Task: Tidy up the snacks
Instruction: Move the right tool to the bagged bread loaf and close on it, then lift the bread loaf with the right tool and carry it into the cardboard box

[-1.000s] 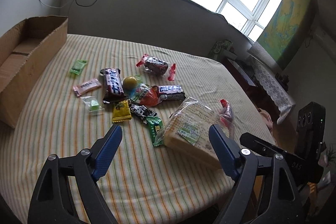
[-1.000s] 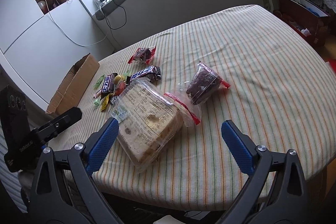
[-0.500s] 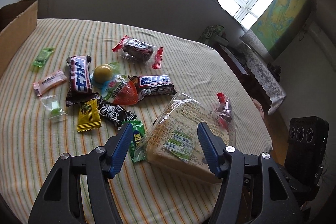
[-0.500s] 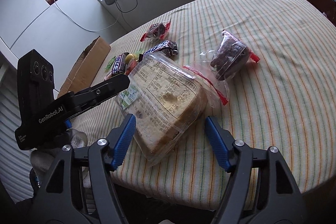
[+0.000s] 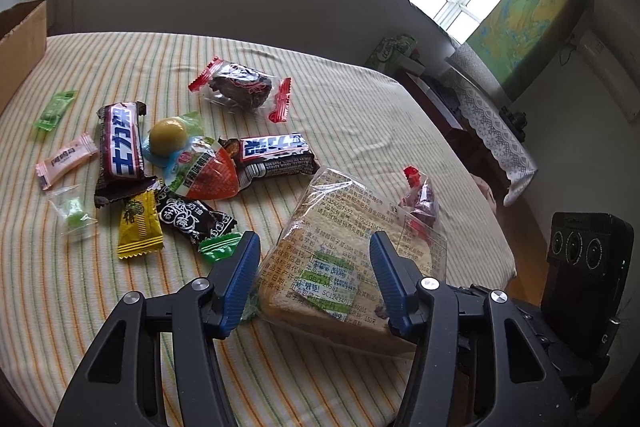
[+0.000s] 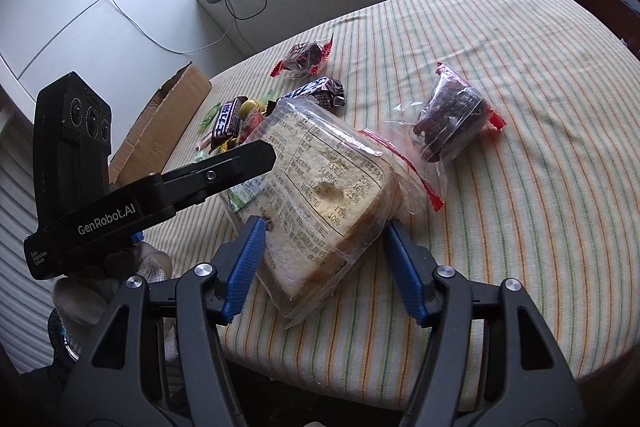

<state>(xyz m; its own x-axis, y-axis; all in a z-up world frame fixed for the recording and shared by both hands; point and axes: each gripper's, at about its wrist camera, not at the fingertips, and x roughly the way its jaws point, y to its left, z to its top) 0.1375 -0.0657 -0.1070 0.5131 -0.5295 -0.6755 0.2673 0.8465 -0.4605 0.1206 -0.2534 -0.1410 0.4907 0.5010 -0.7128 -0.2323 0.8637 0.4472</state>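
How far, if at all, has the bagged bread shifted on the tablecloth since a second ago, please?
No. The bagged bread still lies beside the red-sealed cake bag; only the cameras closed in.

Both grippers (image 5: 314, 285) (image 6: 324, 267) closing, angled downward

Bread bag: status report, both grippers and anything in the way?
Left gripper and right gripper both closing astride the bread bag, still on the cloth. Green candy hugs the left finger; chocolate cake pack lies alongside.
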